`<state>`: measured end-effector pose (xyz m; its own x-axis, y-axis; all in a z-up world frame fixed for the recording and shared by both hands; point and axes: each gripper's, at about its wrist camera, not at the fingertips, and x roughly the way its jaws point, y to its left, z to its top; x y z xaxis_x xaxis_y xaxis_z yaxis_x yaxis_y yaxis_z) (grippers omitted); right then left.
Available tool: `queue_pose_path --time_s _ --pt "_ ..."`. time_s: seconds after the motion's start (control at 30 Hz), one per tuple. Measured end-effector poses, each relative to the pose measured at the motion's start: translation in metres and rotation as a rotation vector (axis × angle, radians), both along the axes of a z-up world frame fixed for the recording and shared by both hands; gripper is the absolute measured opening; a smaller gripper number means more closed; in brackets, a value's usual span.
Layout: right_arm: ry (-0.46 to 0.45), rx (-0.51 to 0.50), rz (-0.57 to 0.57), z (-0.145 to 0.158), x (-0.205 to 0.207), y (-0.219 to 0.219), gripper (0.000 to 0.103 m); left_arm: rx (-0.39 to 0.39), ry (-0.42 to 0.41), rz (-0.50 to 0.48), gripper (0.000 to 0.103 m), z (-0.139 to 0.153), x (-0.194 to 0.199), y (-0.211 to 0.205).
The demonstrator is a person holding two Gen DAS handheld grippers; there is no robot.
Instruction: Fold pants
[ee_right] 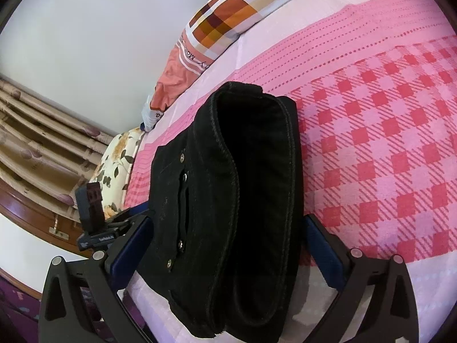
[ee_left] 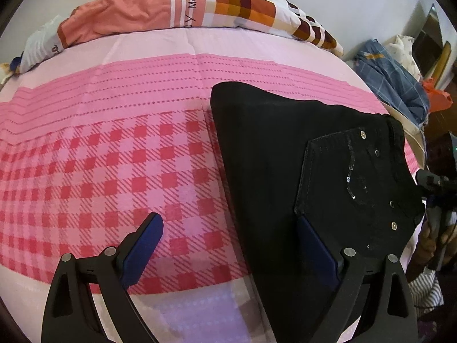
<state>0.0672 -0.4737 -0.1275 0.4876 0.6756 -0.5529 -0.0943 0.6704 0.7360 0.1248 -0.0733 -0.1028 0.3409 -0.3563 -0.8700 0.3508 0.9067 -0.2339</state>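
one pillow (ee_left: 182, 8) reading "mama", black pants (ee_left: 285, 171)

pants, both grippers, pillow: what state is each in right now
black pants: folded into a compact stack, flat on the bed, back pocket up
left gripper: open, fingers holding nothing
right gripper: open, fingers either side of the pants, not pinching
patchwork pillow: lying at the bed's far edge

A home bedroom: checked pink bedsheet (ee_left: 114, 171), pillow (ee_left: 171, 5), curtains (ee_right: 42, 143).
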Motion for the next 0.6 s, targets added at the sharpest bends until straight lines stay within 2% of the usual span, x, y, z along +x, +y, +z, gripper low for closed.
queue_pose_path --time_s 0.23,0.43,0.6 --pt "0.017 -0.001 0.001 0.0 0.003 0.0 0.102 0.075 -0.056 -0.033 0.095 0.005 0.0 -0.015" --pt "-0.026 -0.039 -0.031 0.0 -0.001 0.006 0.102 0.11 -0.122 -0.082 0.095 0.01 -0.002 -0.029" --pt "-0.031 -0.046 -0.063 0.001 -0.003 0.007 0.102 0.113 -0.118 -0.098 0.095 0.006 0.0 -0.034"
